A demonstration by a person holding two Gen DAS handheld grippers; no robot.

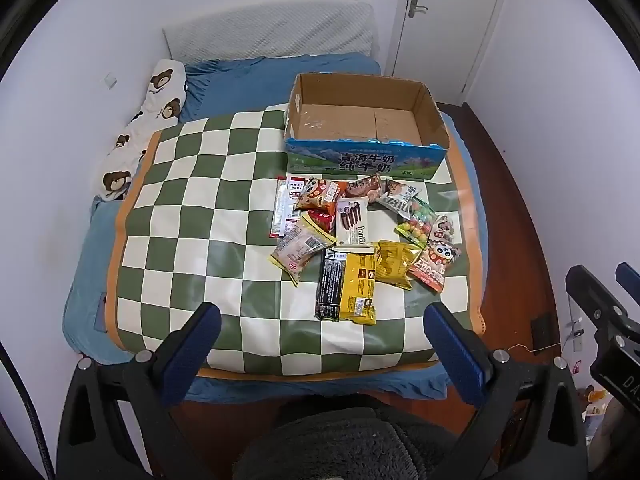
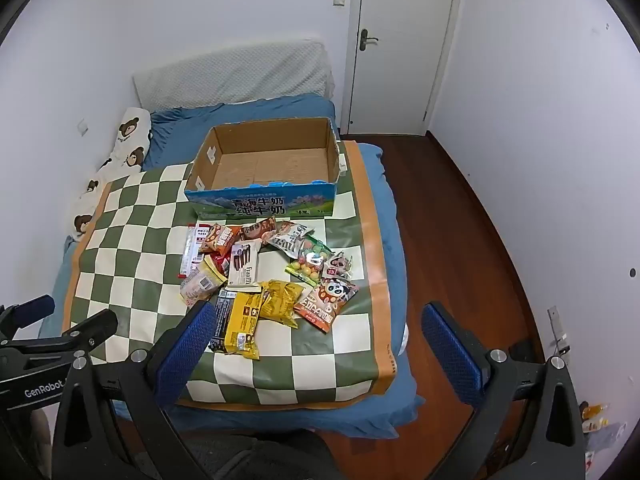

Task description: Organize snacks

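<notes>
You are holding two black grippers with blue padded fingers above the near edge of a bed. Your left gripper (image 1: 322, 332) has its fingers spread wide, with nothing between them. Your right gripper (image 2: 320, 336) is likewise spread wide and holds nothing.

On the bed lies a green and cream chequered mat with an orange border (image 1: 192, 216). Over the far right part of the mat stands an open cardboard box with a blue printed front bearing Chinese characters (image 1: 362, 162); only its bare brown floor shows inside.

Just in front of the box, a loose pile of snack packets lies on the mat, many overlapping. At the pile's left edge is a long red and white sachet (image 1: 285, 206). Beside it sits an orange packet with a panda face (image 1: 320, 196), and near the middle a white packet showing dark wafer sticks (image 1: 352, 222). A pale pink packet with a yellow edge (image 1: 301, 249) lies at the near left. Nearest to you, a black packet (image 1: 330, 288) and a yellow packet with a brown label (image 1: 359, 288) lie side by side, touching. To their right is a crinkled golden-yellow bag (image 1: 394, 262), then an orange panda packet (image 1: 437, 262), and behind that a clear bag of coloured round sweets (image 1: 416, 224).

A white pillow printed with brown bears (image 1: 160, 108) lies along the left wall, beside the blue bedsheet (image 1: 240, 84). A white door (image 1: 452, 12) stands shut at the far right.
</notes>
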